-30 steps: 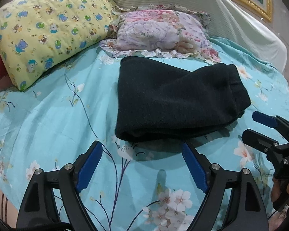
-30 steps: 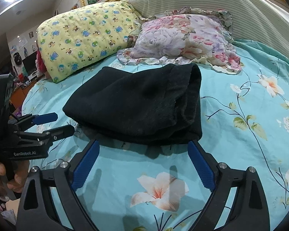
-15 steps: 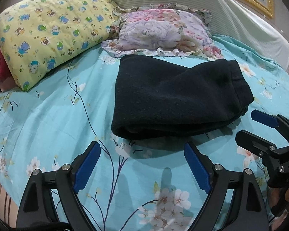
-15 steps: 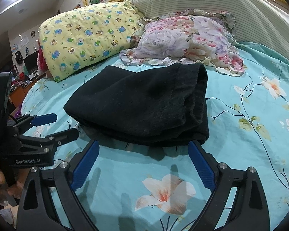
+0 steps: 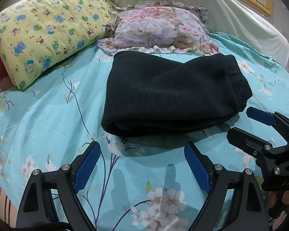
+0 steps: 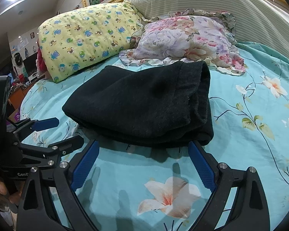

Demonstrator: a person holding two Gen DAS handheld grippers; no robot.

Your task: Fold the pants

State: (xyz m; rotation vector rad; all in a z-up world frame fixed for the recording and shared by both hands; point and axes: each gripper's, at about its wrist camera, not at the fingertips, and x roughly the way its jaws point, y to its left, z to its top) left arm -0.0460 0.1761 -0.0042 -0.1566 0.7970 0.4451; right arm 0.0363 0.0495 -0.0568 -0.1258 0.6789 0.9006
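Note:
The black pants (image 5: 171,94) lie folded in a thick rectangle on the turquoise floral bedsheet (image 5: 48,115); they also show in the right wrist view (image 6: 144,104). My left gripper (image 5: 142,150) is open and empty, just short of the pants' near folded edge. My right gripper (image 6: 144,148) is open and empty, its fingertips at the pants' near edge. The right gripper also shows at the right of the left wrist view (image 5: 240,122), beside the pants' waistband end. The left gripper shows at the left of the right wrist view (image 6: 65,130).
A yellow bear-print pillow (image 5: 44,30) and a floral ruffled pillow (image 5: 160,30) lie just behind the pants. A striped cream headboard cushion (image 5: 231,15) stands at the back. The bed's left edge drops off toward room furniture (image 6: 19,73).
Both grippers have moved a little closer to the pants' near edge. Both have stayed open and empty. The pants have not moved.

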